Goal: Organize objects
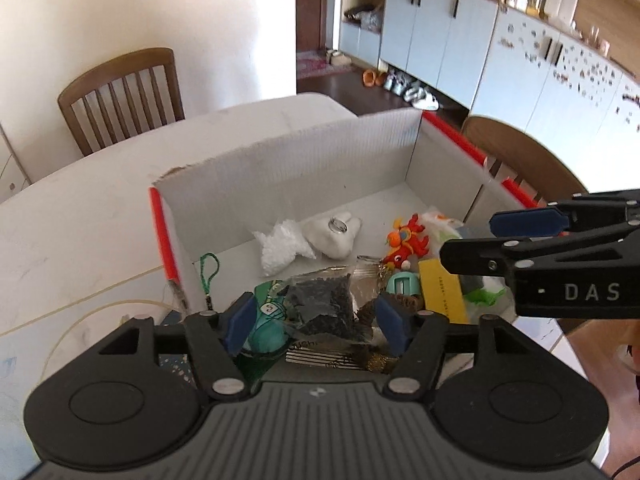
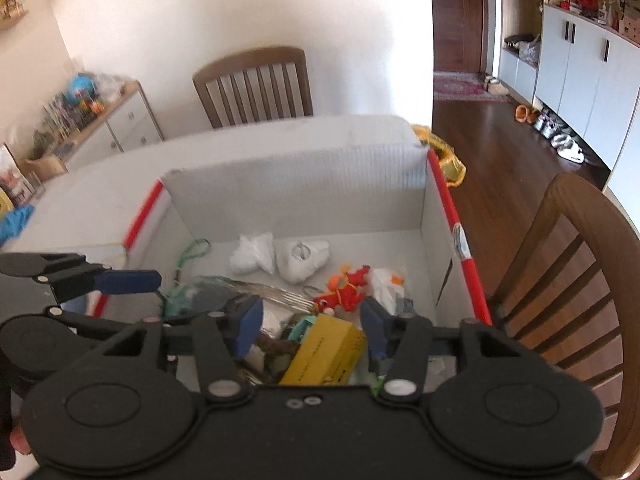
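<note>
A white cardboard box (image 1: 288, 160) with red edges stands on the table and holds mixed small things. In the left wrist view my left gripper (image 1: 316, 322) is open above a clear bag of dark bits (image 1: 324, 304), with a teal packet (image 1: 266, 320) beside it. A red plush toy (image 1: 406, 242), a white plush with a ring (image 1: 334, 234), a yellow box (image 1: 442, 290) and a green cord (image 1: 210, 276) lie inside. My right gripper (image 2: 312, 324) is open above the yellow box (image 2: 324, 354); the red toy (image 2: 344, 292) lies just beyond. The box wall (image 2: 296, 184) rises behind.
Wooden chairs stand at the far side (image 1: 120, 96) and at the right (image 2: 568, 280) of the white table (image 1: 80, 208). A thin cable (image 1: 80, 316) runs over the table left of the box. Cabinets (image 1: 440, 36) and shoes line the far wall.
</note>
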Available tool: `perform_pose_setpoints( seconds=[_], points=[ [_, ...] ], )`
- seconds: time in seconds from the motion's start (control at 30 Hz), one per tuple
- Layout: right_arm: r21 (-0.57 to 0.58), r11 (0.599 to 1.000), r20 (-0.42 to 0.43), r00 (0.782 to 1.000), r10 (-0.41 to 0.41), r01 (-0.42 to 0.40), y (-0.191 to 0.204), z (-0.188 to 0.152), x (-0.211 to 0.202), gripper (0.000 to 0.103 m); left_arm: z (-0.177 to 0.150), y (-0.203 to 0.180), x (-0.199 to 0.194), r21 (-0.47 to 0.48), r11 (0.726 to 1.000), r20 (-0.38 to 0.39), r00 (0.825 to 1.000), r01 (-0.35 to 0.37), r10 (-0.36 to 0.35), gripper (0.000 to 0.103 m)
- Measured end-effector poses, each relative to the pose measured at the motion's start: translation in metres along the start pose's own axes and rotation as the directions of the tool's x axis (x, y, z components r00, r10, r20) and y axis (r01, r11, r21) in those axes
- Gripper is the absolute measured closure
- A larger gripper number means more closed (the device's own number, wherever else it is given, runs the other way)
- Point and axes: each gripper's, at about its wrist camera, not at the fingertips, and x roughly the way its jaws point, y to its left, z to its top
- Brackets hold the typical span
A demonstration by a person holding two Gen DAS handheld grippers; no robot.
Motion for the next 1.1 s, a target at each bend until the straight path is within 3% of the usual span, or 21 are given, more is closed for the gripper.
perform_pose_setpoints(
  seconds=[0.1,0.3,0.63,1.1],
  points=[
    [0.003,1.0,0.035,0.999,0.008,-0.008,0.002,-0.001,-0.015,0.042,-0.002,0.003,-0.017,-0.012,1.0,0.03,1.0,-0.008,0.008,0.036],
    [0.012,1.0,0.103,0.994,0.026,-0.028,0.01,-0.004,-0.044,0.033,-0.005,0.01,-0.051,-0.045,0.999,0.091,0.996,-0.012,0.016,0.024],
    [-0.034,0.997,0.249,0.966,0.077,-0.07,0.033,-0.012,-0.098,0.001,-0.009,0.021,-0.104,-0.08,0.997,0.166,0.986,-0.01,0.023,0.014],
    [-0.043,0.997,0.299,0.951,0.081,-0.071,0.06,-0.03,-0.122,0.001,-0.035,0.027,-0.157,-0.068,0.994,0.261,0.961,-0.082,0.097,0.004]
  ],
)
